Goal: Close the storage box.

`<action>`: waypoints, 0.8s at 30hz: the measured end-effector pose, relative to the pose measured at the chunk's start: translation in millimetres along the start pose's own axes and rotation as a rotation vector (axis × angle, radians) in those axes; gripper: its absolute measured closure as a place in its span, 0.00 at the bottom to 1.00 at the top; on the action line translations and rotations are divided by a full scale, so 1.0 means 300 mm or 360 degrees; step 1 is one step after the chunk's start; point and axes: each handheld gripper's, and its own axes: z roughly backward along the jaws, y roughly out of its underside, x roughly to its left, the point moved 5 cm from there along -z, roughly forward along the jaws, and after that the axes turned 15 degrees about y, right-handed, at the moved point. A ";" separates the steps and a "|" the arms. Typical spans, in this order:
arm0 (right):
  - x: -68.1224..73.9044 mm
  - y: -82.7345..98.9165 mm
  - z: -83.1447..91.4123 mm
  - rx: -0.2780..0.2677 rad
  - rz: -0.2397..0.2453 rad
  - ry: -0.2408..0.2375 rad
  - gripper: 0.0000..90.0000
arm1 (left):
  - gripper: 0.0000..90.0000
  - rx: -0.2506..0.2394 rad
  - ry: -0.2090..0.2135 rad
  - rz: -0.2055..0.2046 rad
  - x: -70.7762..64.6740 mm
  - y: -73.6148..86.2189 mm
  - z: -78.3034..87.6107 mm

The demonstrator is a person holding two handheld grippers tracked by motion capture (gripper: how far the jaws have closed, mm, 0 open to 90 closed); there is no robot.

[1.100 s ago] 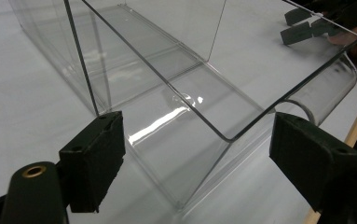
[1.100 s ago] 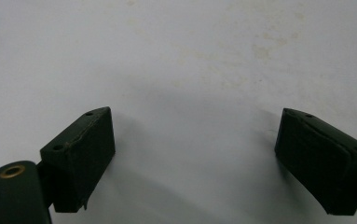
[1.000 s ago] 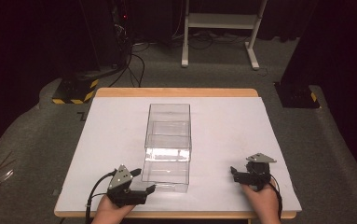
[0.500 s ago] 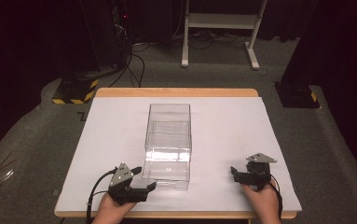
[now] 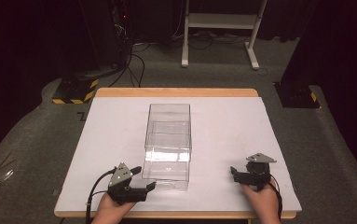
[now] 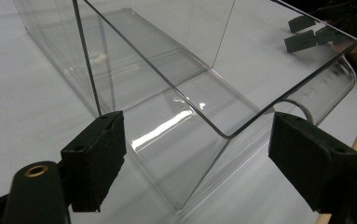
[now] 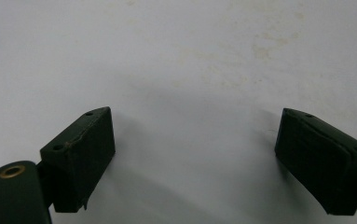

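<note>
Both tongs (image 5: 144, 179) (image 5: 233, 172) wide apart, low.

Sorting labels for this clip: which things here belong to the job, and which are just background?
In use:
clear plastic box
left tongs, open at the box's near end
right tongs, open over the white table cover

Background:
white stand
floor cables
</note>
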 end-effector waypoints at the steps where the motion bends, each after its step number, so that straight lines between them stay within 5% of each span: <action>1: 0.000 0.000 0.001 0.0003 -0.0003 -0.0001 0.13 | 0.22 0.0000 0.0000 0.0000 0.000 0.000 0.000; 24: 0.001 0.000 0.000 0.0002 -0.0002 -0.0002 0.13 | 0.19 -0.0017 -0.0034 0.0010 0.015 -0.004 -0.002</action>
